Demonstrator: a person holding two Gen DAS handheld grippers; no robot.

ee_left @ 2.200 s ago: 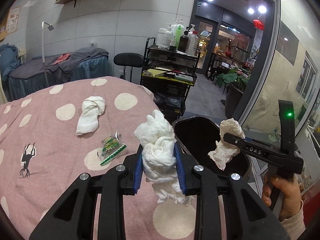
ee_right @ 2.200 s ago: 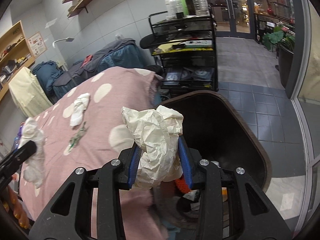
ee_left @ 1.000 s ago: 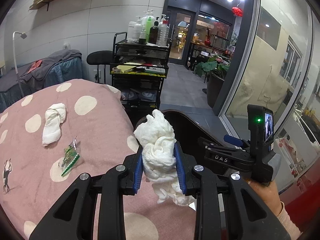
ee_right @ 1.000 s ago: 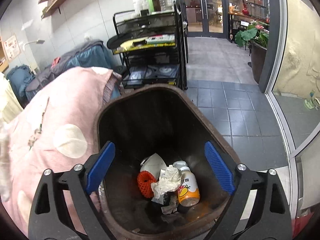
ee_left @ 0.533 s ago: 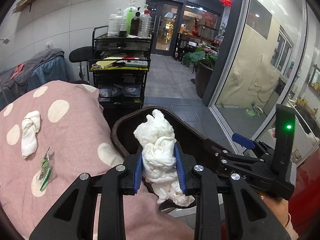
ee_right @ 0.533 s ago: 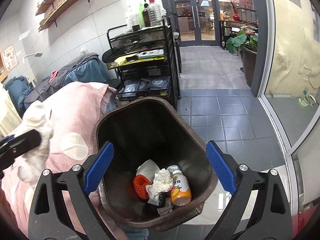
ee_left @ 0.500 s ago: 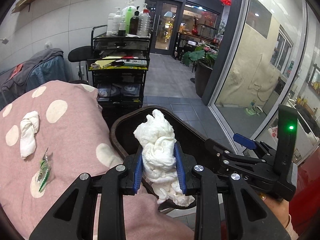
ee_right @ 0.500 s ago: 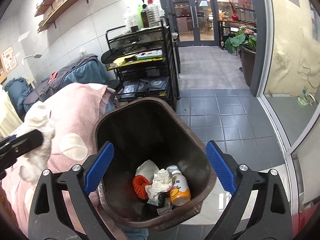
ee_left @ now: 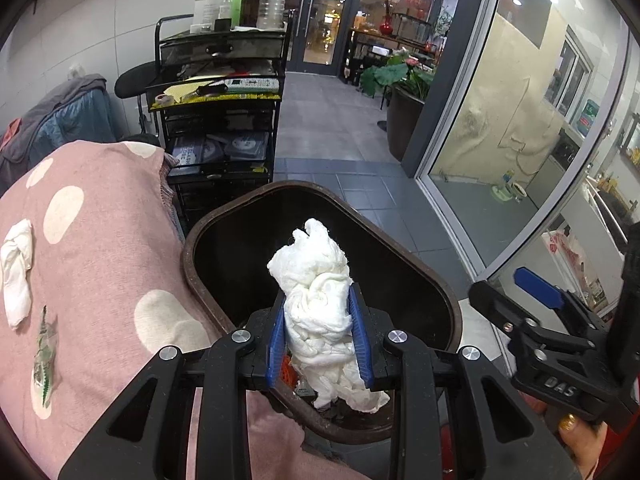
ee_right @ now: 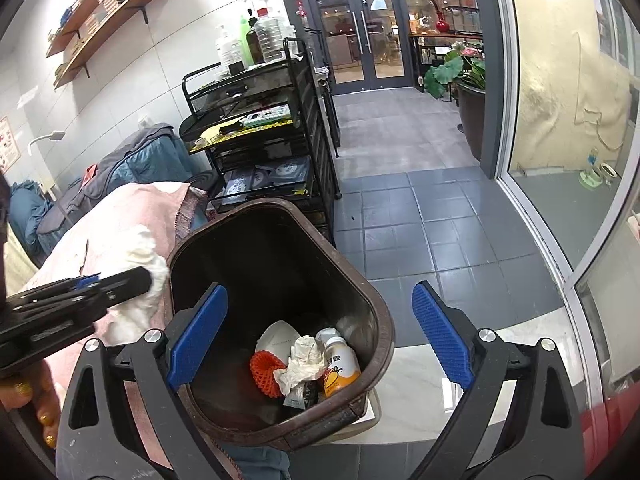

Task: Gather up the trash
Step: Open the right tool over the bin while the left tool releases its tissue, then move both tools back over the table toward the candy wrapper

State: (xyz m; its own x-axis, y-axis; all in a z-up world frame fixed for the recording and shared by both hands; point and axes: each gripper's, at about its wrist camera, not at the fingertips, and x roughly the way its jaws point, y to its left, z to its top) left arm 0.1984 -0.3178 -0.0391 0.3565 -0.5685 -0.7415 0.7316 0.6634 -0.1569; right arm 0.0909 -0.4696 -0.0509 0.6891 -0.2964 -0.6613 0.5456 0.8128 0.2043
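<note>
while clamped in the left hand-held gripper (ee_left: pixel 320 336), the tissue wad (ee_left: pixel 320 300) (white) hangs over the bin (ee_left: pixel 408 272).

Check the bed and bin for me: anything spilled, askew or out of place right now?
Nothing spilled. Two pieces of trash lie on the pink spotted bedspread: a twisted white tissue wad and, just below it, a small green wrapper. The brown bin stands upright beside the bed, its trash inside it.

We see our right gripper (ee_right: pixel 318 340) spread wide above the bin (ee_right: pixel 352 276), with a bottle (ee_right: pixel 340 366) and crumpled paper (ee_right: pixel 304 362) inside.
</note>
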